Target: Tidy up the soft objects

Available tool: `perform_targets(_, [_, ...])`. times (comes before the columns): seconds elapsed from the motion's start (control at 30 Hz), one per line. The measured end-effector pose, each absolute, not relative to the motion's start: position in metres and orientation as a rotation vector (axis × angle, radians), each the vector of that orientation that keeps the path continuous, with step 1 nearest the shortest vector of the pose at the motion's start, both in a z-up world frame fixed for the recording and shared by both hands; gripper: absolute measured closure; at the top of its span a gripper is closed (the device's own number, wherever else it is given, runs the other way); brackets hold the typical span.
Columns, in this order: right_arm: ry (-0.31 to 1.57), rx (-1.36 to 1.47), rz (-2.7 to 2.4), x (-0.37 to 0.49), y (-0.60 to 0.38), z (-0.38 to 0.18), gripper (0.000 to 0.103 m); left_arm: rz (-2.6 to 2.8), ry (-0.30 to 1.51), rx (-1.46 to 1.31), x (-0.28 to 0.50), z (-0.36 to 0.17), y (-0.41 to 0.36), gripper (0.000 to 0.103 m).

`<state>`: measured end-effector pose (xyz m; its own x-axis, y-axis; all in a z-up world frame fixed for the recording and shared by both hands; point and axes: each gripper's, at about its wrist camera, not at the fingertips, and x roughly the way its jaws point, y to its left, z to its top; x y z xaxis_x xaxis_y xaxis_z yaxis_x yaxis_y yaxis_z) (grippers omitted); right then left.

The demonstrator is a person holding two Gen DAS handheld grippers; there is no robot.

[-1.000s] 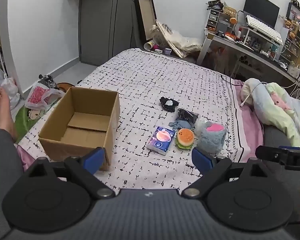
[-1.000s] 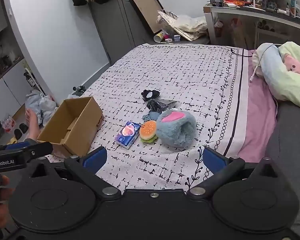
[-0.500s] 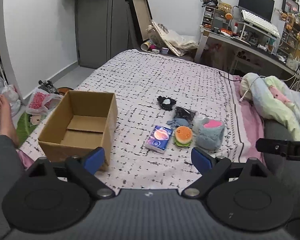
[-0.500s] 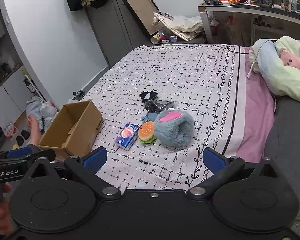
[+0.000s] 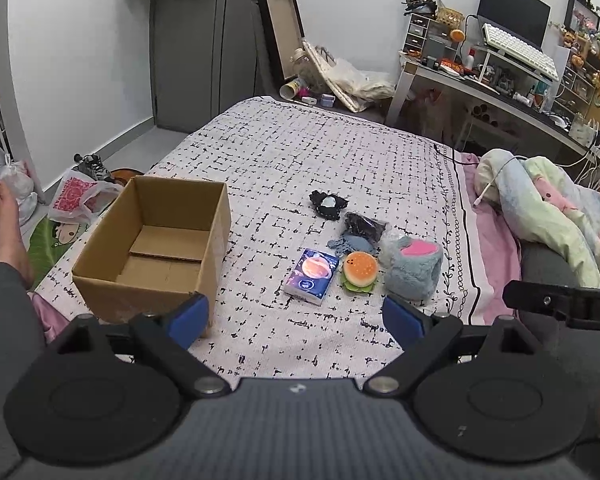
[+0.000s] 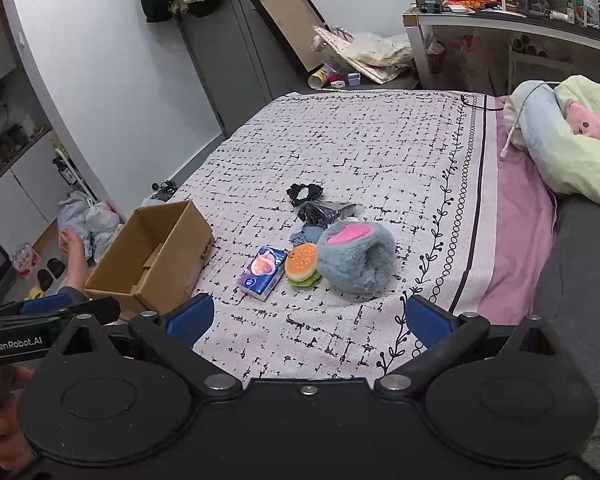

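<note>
On the patterned bedspread lies a cluster of soft items: a fluffy blue slipper with a pink inside (image 5: 412, 266) (image 6: 354, 258), a burger plush (image 5: 359, 271) (image 6: 301, 262), a blue tissue pack (image 5: 311, 276) (image 6: 262, 272), a dark bagged bundle on a grey-blue cloth (image 5: 362, 228) (image 6: 326, 212) and a black-and-white scrunchie (image 5: 327, 205) (image 6: 304, 193). An empty cardboard box (image 5: 156, 248) (image 6: 152, 260) stands to their left. My left gripper (image 5: 296, 318) and right gripper (image 6: 310, 318) hover open over the near edge of the bed, nothing between their blue pads.
A rolled pastel duvet (image 5: 548, 208) (image 6: 568, 140) lies on the right of the bed. A person's bare foot (image 5: 6, 224) and plastic bags (image 5: 76, 196) are on the floor at the left. A cluttered desk (image 5: 500, 80) stands at the back right.
Both views have shifted slightly; the objects sit a little lower and nearer the middle of the left wrist view. Nothing on the bed has moved, and both grippers stay open.
</note>
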<state>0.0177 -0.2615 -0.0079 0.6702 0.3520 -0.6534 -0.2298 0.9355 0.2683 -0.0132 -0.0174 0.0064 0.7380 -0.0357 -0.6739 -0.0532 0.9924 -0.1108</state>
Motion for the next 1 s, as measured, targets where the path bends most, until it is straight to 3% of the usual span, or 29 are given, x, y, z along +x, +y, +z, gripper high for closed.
perform_targets(1.0, [0.751,0.142,0.348,0.0195,-0.2576,-0.0043,0.000,0.034,0.717,-0.103,-0.0130,0.0114,-0.0151,0.010])
